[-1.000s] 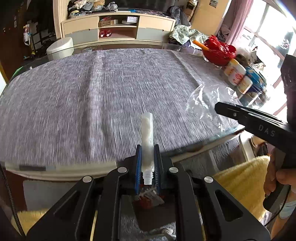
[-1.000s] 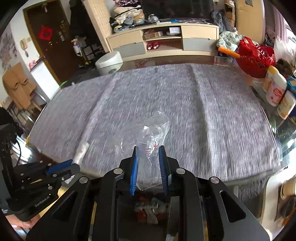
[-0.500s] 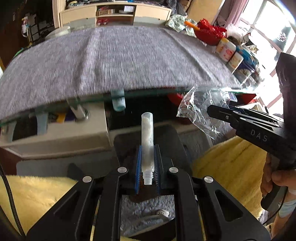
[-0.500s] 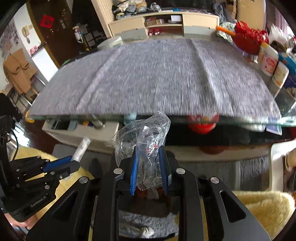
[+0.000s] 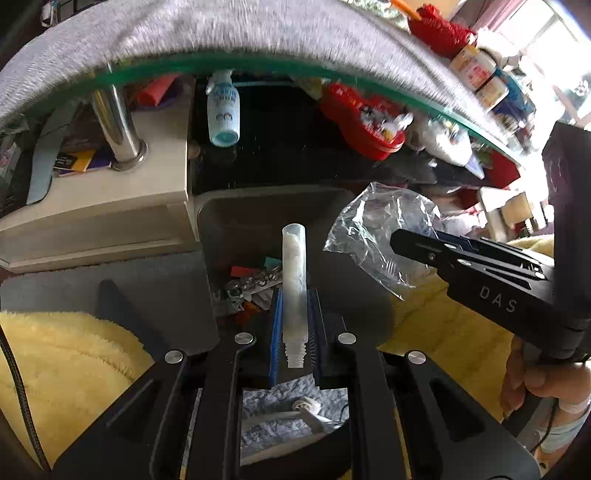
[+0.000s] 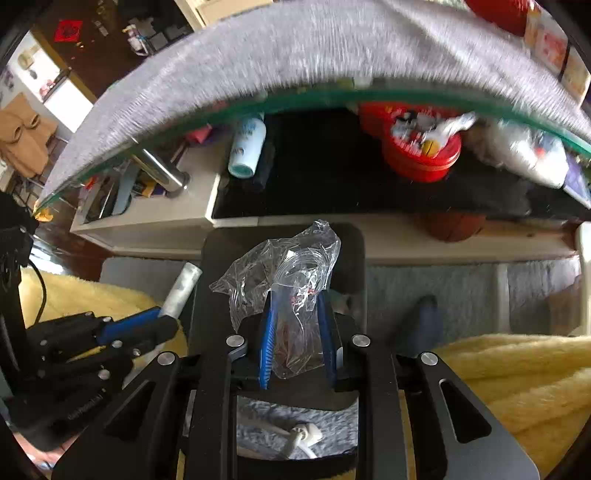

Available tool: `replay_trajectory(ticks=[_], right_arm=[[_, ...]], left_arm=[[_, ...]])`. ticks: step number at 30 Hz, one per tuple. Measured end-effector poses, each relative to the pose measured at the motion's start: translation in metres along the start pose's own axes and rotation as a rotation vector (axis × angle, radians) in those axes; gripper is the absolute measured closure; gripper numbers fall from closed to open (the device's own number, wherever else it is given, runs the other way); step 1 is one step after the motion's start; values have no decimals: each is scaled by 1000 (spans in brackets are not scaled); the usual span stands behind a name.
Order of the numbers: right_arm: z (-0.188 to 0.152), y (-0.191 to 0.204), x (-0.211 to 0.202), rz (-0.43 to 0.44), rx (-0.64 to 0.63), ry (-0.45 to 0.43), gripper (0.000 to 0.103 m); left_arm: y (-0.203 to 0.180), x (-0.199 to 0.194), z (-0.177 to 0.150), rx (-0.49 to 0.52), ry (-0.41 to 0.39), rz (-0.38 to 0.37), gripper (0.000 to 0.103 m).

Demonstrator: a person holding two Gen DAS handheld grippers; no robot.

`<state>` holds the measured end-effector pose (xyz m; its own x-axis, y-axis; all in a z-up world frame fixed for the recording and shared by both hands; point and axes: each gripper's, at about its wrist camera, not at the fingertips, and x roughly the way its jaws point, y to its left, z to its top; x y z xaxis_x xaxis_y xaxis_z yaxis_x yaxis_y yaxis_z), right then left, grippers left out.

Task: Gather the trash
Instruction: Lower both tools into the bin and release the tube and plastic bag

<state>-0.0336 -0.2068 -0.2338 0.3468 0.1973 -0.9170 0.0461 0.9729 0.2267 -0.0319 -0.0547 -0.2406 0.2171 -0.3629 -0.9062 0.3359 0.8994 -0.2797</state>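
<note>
A white plastic tube (image 5: 294, 280) is clamped upright between the blue-padded jaws of the left gripper (image 5: 294, 325), its threaded neck pointing down toward the camera and its closed end up at the centre of the left wrist view. In the right wrist view a crumpled clear plastic bag (image 6: 291, 291) is seen between the jaws of the right gripper (image 6: 297, 332), which are opening slightly while the bag is still pinched between the pads. Both pieces of trash are held over a dark bin (image 5: 236, 218) on the floor, in which coloured wrappers and foil scraps (image 5: 251, 280) are seen just behind the tube. In the left wrist view the right gripper enters from the right edge with the bag at its tip, and a hand (image 5: 543, 387) is seen on its handle at lower right. A yellow fluffy blanket (image 5: 66, 362) lies at both sides of the bin. The glass-edged worktop (image 5: 229, 66) with its grey cloth (image 5: 184, 29) arcs across the top of the frame. On the shelf beneath it a white bottle (image 5: 222, 110) and a red tin (image 5: 365, 122) are stored.
</note>
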Motion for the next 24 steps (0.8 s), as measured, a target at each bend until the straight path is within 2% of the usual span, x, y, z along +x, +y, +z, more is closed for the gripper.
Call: replay_trajectory(ticks=[6,10,15,19,22,23,24], right_arm=[[0,-3,24,-19,10,46,76],[2,-2,28,-19,13,55,69],[7,-4,26,-19,18,50,58],[11,-5,24,-18,30,42,50],[15,-7,19,-15,41,26,40],[17,-7,16,-12,46,21,32],[18,-8,14,-13,48,15,29]], left_arm=[[5,23,0,-1,57,11,91],[8,31,2,-7,86,-3,91],[9,33,3,-3,86,4,89],[10,27,5,0,67,26,73],[11,21,8,-3,49,40,61],[11,19,9,-3,41,44,55],[11,17,10,-1,35,47,52]])
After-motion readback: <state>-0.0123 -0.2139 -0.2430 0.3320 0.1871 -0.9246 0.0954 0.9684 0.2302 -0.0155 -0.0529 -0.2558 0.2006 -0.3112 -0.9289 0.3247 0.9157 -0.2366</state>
